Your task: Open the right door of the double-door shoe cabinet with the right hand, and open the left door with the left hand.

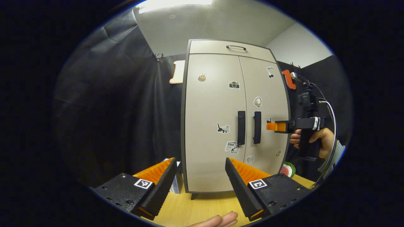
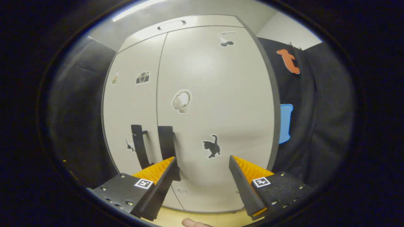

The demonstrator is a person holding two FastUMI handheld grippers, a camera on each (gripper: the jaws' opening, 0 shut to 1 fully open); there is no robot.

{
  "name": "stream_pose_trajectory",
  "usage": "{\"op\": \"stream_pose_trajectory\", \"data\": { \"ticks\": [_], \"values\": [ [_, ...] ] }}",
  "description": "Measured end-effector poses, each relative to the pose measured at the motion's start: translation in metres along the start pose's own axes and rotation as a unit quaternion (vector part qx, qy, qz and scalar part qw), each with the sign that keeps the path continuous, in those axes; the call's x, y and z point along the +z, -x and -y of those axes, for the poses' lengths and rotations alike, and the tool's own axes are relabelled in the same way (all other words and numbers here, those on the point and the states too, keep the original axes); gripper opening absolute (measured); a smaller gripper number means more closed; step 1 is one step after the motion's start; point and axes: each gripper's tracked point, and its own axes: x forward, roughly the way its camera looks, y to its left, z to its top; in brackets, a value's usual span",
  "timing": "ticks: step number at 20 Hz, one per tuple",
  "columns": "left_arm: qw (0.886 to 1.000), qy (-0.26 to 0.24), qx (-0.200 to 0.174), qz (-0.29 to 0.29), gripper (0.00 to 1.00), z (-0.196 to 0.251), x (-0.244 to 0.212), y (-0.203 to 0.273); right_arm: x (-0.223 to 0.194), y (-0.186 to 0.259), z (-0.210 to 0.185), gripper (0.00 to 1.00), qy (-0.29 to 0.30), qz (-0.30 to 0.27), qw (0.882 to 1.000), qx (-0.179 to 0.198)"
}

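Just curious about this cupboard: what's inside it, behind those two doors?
Cannot tell: both doors of the shoe cabinet are shut, hiding the inside. Only stickers and two black handles show on the front. The right gripper hovers nearby, open.

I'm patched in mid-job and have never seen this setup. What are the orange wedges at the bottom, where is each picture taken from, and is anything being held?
The wedges are two-finger grippers a person holds, one per hand; a camera rides on each. In the left gripper view, the left gripper is open and empty, facing the shoe cabinet on a wooden table. The right gripper, in a hand, is level with the right door handle. In the right gripper view, it is open, close to the closed right door, gripping nothing.
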Motion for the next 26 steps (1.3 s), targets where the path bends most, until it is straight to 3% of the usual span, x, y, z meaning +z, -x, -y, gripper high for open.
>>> {"op": "stream_pose_trajectory", "data": {
  "ticks": [4,9,12,13,14,16,18,19,26],
  "values": [
    [1.0,-0.009,-0.003,-0.003,0.95,-0.007,-0.007,0.005,-0.008,-0.014,-0.041,0.97,0.022,0.002,0.999,0.024],
    [1.0,-0.003,-0.006,0.003,0.95,-0.016,-0.007,0.013,-0.012,-0.035,-0.055,0.97,0.039,-0.001,0.999,-0.006],
    [1.0,0.002,-0.011,0.0,0.95,-0.018,-0.012,0.016,-0.01,-0.046,-0.044,0.78,0.037,0.006,0.998,-0.044],
    [1.0,0.001,-0.012,-0.001,0.92,-0.019,-0.013,0.017,-0.009,-0.05,-0.042,0.61,0.027,0.007,0.998,-0.055],
    [1.0,0.0,-0.011,-0.001,0.95,-0.02,-0.014,0.018,-0.011,-0.044,-0.047,0.44,0.016,0.002,0.999,-0.05],
    [1.0,0.001,-0.011,-0.002,0.95,-0.021,-0.016,0.019,-0.013,-0.048,-0.047,0.29,0.011,0.002,0.998,-0.055],
    [1.0,0.003,-0.012,-0.004,0.95,-0.02,-0.018,0.02,-0.014,-0.046,-0.046,0.29,0.02,0.001,0.999,-0.048],
    [1.0,0.005,-0.007,-0.002,0.95,-0.021,-0.017,0.021,-0.014,-0.047,-0.047,0.19,0.013,0.001,0.999,-0.043],
    [1.0,-0.011,0.004,0.001,0.95,-0.017,-0.013,0.027,-0.014,-0.034,-0.047,0.19,0.009,0.0,1.0,-0.005]
  ]
}}
